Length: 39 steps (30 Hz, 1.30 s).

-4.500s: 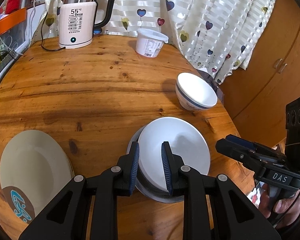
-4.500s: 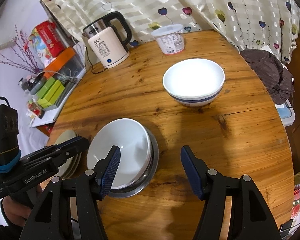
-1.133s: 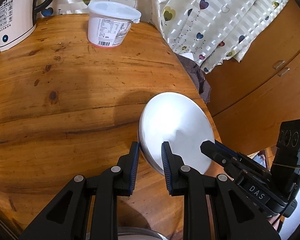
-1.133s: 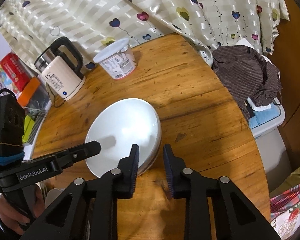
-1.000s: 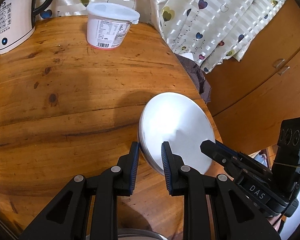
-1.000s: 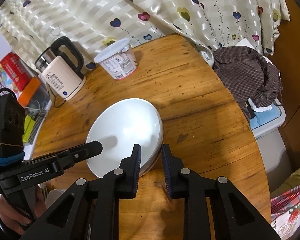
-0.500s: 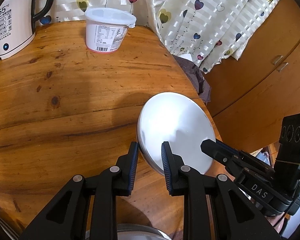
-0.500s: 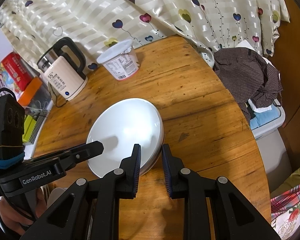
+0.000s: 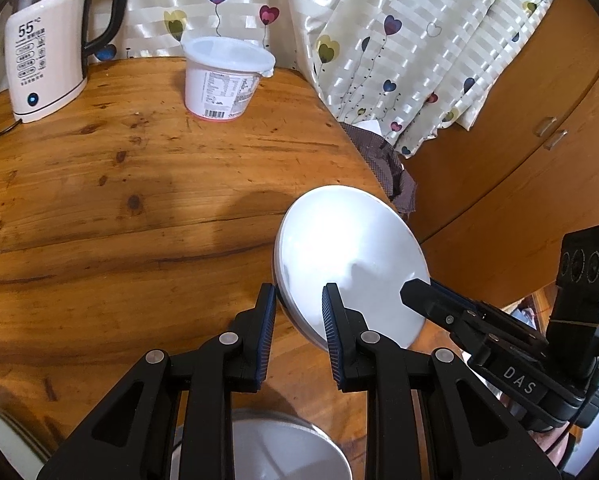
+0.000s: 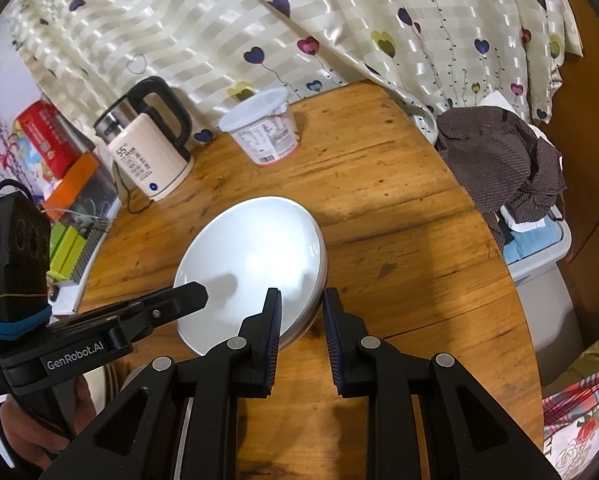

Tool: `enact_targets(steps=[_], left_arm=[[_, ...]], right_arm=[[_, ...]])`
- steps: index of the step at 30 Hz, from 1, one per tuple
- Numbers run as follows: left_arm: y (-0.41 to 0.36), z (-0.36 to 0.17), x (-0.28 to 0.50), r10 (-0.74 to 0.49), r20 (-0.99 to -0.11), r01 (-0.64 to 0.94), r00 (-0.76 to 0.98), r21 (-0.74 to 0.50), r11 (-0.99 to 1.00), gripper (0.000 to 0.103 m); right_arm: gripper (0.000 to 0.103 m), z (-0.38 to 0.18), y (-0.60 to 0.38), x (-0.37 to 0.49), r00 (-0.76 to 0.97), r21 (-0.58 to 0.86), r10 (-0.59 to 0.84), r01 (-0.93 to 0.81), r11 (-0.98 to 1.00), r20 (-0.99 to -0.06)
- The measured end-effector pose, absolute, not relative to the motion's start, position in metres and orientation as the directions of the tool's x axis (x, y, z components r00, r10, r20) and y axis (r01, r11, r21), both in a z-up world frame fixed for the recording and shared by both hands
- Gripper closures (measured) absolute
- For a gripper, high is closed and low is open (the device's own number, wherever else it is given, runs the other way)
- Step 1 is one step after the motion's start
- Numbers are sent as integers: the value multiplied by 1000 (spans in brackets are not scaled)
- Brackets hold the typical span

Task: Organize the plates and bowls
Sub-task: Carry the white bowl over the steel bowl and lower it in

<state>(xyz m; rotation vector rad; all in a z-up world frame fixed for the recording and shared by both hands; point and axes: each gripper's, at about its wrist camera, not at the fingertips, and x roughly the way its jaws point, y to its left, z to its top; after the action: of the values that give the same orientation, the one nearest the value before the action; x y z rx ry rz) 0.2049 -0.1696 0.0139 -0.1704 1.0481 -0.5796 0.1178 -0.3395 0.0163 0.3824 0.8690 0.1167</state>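
A white bowl (image 9: 347, 264) is held above the round wooden table (image 9: 119, 208), tilted, by both grippers. My left gripper (image 9: 297, 312) is shut on its left rim. My right gripper (image 10: 301, 316) is shut on its opposite rim; the bowl also shows in the right wrist view (image 10: 255, 264). A second rim edge shows under the top bowl, so it may be two nested bowls. Below the left gripper, a stack of a white bowl on a grey plate (image 9: 283, 452) sits at the near table edge.
A cream electric kettle (image 9: 43, 52) and a white lidded tub (image 9: 223, 80) stand at the back of the table. A heart-print curtain (image 10: 299, 20) hangs behind. A brown shirt (image 10: 499, 160) lies on a bin to the right. Wooden cabinets (image 9: 519, 140) stand beyond.
Since 4.5 s ago both grippers have closed on the white bowl's rims. In the last second the bowl and both grippers have drawn back a little from the kettle and tub.
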Motion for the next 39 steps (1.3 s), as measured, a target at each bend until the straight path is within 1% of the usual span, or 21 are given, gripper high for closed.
enact_targets(steps=[22, 39], left_arm=[[-115, 51, 149, -518, -724, 336, 455, -400, 853, 78], [-81, 42, 109, -490, -732, 285, 473, -400, 871, 78]], right_arm=[[82, 54, -292, 80, 659, 374, 309, -45, 926, -686], [82, 50, -257, 53, 627, 367, 342, -96, 925, -700]])
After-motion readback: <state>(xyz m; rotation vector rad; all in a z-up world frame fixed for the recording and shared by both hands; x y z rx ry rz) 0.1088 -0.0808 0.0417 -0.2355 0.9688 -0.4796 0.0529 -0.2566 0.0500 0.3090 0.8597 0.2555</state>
